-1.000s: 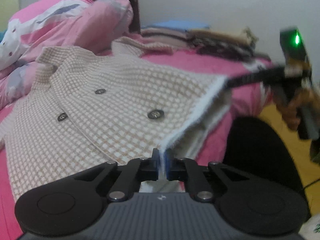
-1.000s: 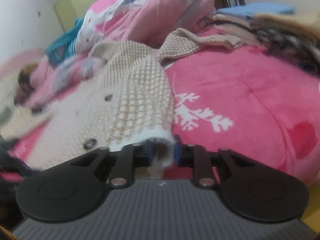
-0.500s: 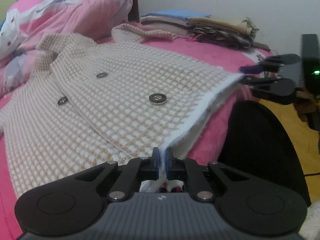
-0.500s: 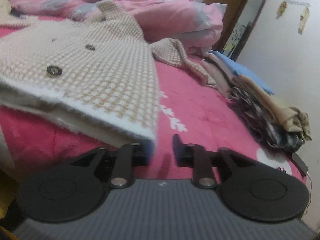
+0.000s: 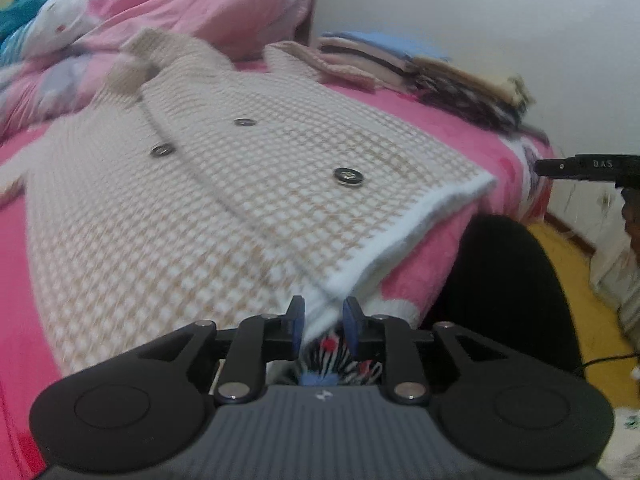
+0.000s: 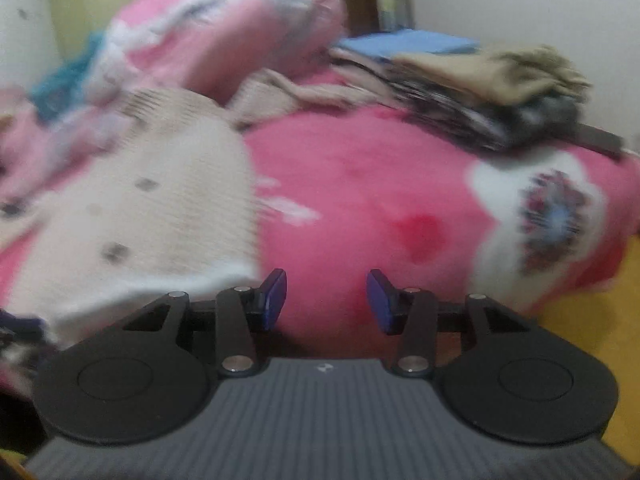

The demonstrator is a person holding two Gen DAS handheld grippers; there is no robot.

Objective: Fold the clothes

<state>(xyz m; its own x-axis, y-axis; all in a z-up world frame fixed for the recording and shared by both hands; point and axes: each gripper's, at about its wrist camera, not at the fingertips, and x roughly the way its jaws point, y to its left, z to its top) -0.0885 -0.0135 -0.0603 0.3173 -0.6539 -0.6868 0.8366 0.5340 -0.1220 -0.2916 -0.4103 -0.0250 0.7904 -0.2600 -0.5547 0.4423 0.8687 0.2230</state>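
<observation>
Coat (image 5: pixel 240 200) flat on bed (image 5: pixel 492 148), collar far, hem near, both tongs just opening, empty

Motion blur smears the checked coat (image 6: pixel 132 216) and folded pile (image 6: pixel 472 92).

Left gripper (image 5: pixel 322 317): matte black linkage arms, round silver pivot screws, blue pads, ribbed grey housing with a small white logo. Right gripper (image 6: pixel 327 296): the same build (its side, seen from the left camera, carries pale lettering).
</observation>
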